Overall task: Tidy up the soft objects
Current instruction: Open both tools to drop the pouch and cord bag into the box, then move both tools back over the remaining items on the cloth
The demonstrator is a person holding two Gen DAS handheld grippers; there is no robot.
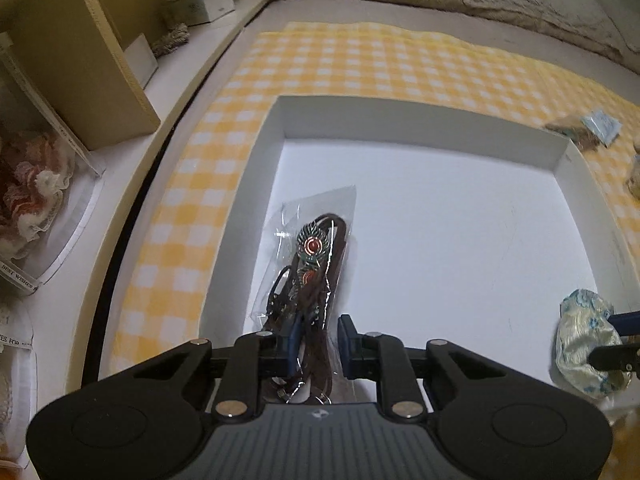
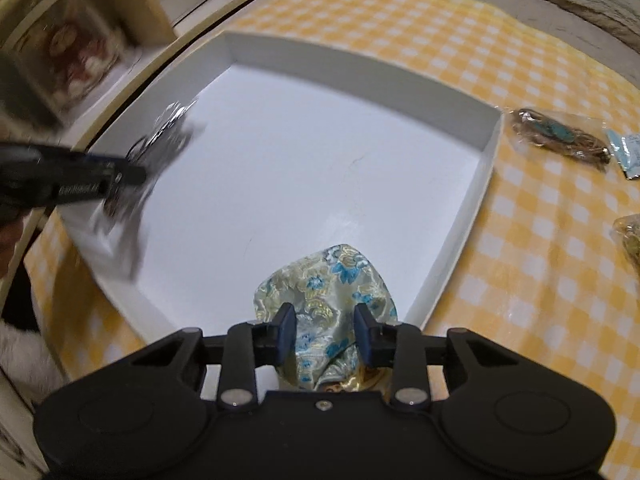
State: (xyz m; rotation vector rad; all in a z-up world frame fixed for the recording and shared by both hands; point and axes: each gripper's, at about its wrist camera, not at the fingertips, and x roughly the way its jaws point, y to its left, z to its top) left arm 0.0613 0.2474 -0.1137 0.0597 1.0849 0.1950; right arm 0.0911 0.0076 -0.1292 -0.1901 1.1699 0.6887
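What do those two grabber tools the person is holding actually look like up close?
Both look alike. The left gripper and right gripper are matte black plastic, with two angular linkage arms joined by round silver pins. Each ends in two small dark blue rectangular fingers. The wide rounded body has circular recesses on both sides; the left one's centre is ribbed grey. No cables or sleeves show.

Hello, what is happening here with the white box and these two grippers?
A person is sorting small items into a white box on a yellow checked cloth. The left gripper holds a clear bag with a brown cord ornament over the box's left side. The right gripper holds a floral silk pouch over the near edge. Two more packets wait on the cloth.
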